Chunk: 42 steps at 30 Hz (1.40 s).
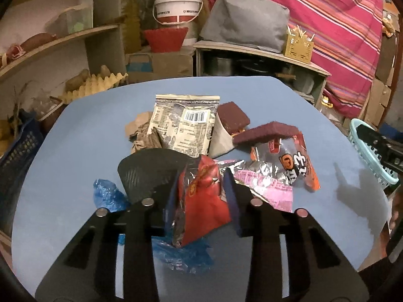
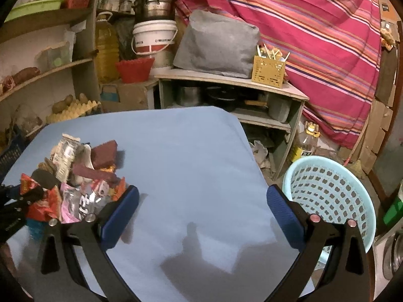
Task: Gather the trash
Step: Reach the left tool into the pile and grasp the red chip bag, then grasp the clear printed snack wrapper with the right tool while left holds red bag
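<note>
Close in on the left wrist view: left gripper (image 1: 201, 188) has its jaws pressed against a crumpled red snack wrapper (image 1: 201, 196), one blue pad on each side, wrapper standing up between them. No earlier picture to compare.

Trash pile sits on the blue table (image 1: 289, 95), toward its middle in this view:
- Blue plastic film (image 1: 105, 196), crumpled, under and left of the gripper, lying on the table.
- Black mesh-textured piece (image 1: 143, 173) just behind the left finger, leaning over the pile.
- Grey printed pouch with a barcode (image 1: 186, 125), flat, behind the red wrapper.
- Crumpled brown paper (image 1: 138, 130) left of the pouch, touching it.
- Two maroon box-like pieces (image 1: 233, 117), right of the pouch, one behind the other.
- Silver-and-orange foil packet (image 1: 289, 163) and a pink wrapper (image 1: 264, 186), right of the gripper, overlapping.

Right gripper (image 2: 202, 214) hangs over a bare stretch of the table with its jaws spread wide, nothing between the blue pads. Pile lies to its left in that view.

Pale blue perforated basket (image 2: 330, 196) stands beside the table's right edge, lower than the tabletop. No trash visible inside it.

Shelves, a white bucket (image 1: 177, 6) and a striped red cloth (image 2: 314, 37) fill the background.
</note>
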Available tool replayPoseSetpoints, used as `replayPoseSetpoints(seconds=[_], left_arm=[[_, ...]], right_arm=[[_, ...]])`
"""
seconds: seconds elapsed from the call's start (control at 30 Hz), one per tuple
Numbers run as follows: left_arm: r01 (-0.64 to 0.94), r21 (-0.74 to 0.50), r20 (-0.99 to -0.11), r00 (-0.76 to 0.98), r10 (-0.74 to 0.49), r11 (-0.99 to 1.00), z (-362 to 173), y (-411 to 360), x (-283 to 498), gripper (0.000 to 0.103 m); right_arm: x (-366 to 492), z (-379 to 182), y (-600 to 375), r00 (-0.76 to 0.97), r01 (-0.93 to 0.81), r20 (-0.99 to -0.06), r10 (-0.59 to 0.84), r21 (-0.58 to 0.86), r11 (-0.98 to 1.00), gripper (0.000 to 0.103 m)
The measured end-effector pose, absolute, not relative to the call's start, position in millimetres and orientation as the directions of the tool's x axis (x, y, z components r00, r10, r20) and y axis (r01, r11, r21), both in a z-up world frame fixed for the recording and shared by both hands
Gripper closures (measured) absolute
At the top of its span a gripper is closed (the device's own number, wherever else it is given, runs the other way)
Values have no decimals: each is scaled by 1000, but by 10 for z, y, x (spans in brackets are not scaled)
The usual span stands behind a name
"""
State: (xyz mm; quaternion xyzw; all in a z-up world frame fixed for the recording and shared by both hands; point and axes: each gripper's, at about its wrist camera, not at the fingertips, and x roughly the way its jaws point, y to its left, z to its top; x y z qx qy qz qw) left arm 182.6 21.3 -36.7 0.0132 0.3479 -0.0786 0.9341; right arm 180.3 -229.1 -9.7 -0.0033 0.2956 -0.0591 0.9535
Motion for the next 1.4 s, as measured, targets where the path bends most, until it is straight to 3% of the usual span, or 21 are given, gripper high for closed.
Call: replayPoseSetpoints(seconds=[0.5,1.23,1.4], left_arm=[[84,-71,-536,837,-109,994,46,469,1753,78],[-19,-110,-551,833,-45,994,-45,892,1902,77],[-20,-110,-553,832,-44,994,-50,876,1908,77]], right_arm=[[1827,-140,-1783,831,24,-555,-39,-35,999,4],[2206,-533,-1246,728,-39,-685,-19,-70,997,6],[2232,-589,-1231,701,-92,-713,20,-63,994,34]])
